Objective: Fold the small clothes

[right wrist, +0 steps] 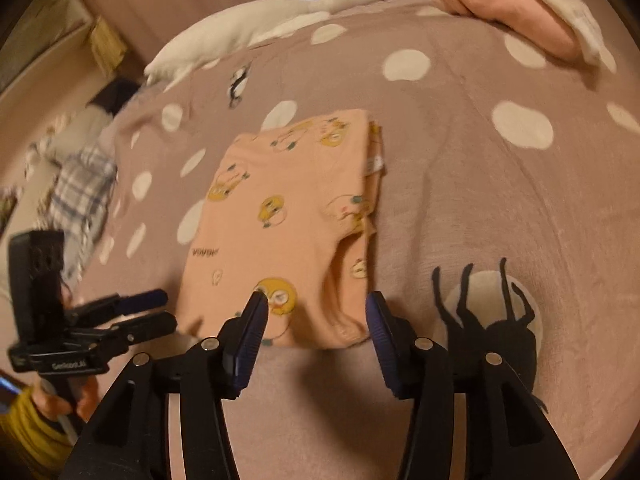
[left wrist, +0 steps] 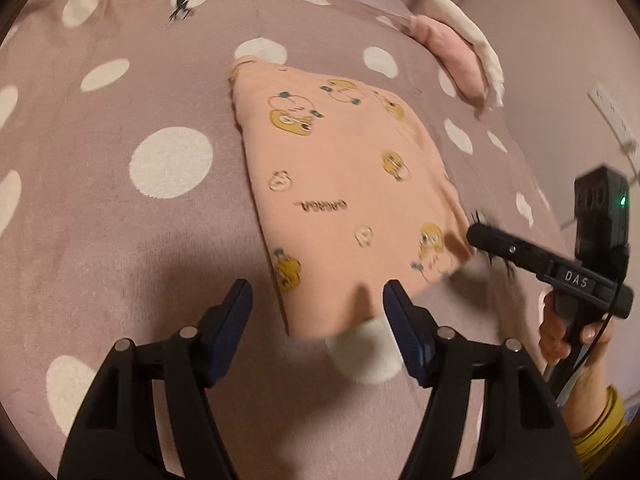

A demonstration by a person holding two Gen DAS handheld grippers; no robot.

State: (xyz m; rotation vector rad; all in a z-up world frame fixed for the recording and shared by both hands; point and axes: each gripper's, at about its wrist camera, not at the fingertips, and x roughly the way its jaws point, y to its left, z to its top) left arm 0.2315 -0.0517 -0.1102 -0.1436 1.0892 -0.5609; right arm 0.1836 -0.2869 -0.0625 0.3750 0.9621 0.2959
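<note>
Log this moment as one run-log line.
peach garment: folded on dotted blanket | left hand-held gripper: open, empty | right hand-held gripper: open, empty

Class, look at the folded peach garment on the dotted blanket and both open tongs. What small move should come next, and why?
Probably draw both tongs back. The peach garment lies folded on the blanket, and the left tongs and right tongs stand open at its near edge, gripping nothing.

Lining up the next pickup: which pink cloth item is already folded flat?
The peach cartoon-print garment in the bedspread's middle, folded into a rectangle; the plain pink bundle at the far edge is bunched.
</note>
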